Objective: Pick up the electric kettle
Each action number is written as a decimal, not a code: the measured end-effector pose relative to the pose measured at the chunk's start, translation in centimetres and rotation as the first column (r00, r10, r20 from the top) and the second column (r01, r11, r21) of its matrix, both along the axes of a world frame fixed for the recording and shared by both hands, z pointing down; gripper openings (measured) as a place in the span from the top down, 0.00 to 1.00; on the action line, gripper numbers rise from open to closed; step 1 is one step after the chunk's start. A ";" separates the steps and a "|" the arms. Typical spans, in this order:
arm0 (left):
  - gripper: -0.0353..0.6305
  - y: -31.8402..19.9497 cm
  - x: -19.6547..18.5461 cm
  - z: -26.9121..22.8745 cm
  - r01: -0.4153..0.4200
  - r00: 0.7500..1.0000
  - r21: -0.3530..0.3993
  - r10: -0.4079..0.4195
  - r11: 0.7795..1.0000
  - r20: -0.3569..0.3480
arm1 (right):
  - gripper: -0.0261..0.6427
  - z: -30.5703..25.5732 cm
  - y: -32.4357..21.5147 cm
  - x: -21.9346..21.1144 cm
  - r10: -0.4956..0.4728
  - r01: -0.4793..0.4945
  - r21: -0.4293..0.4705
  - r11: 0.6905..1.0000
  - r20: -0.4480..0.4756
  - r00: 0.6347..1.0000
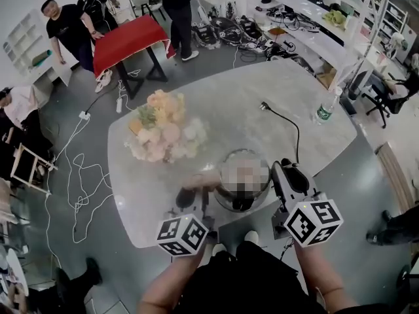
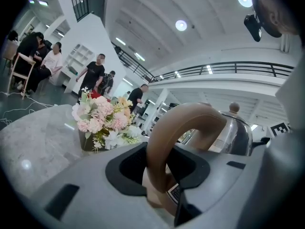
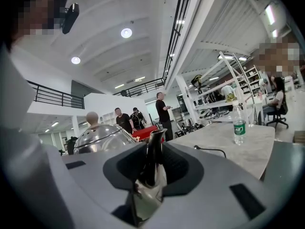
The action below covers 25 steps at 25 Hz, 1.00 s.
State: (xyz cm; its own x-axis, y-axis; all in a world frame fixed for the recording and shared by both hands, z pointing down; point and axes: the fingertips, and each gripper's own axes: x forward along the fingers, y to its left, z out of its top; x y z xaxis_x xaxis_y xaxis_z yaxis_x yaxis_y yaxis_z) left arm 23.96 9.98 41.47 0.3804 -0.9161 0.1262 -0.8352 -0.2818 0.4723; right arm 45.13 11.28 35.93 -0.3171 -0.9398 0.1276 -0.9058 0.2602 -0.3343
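The electric kettle [image 1: 230,198] is a shiny steel pot with a brown handle [image 2: 187,122], a domed lid [image 3: 101,136] and a steel spout [image 3: 153,157]. A mosaic patch covers part of it in the head view. It sits between my two grippers over the near edge of the marble table [image 1: 262,87]. My left gripper [image 2: 164,175] is shut on the brown handle, and in the head view the left gripper [image 1: 195,191] is at the kettle's left. My right gripper [image 3: 150,175] is shut on the spout, at the kettle's right [image 1: 278,178].
A bouquet of pink and white flowers [image 1: 163,133] stands on the table beyond the kettle. A black power cord [image 1: 286,122] and a water bottle [image 1: 325,106] lie toward the right edge. People stand around a red table [image 1: 127,41] at the back.
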 end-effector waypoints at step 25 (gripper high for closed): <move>0.78 3.4 -2.6 0.3 -0.041 0.999 -0.010 0.041 0.999 -0.017 | 0.83 0.0 3.8 -2.7 0.031 -0.031 0.004 0.999 -0.001 1.000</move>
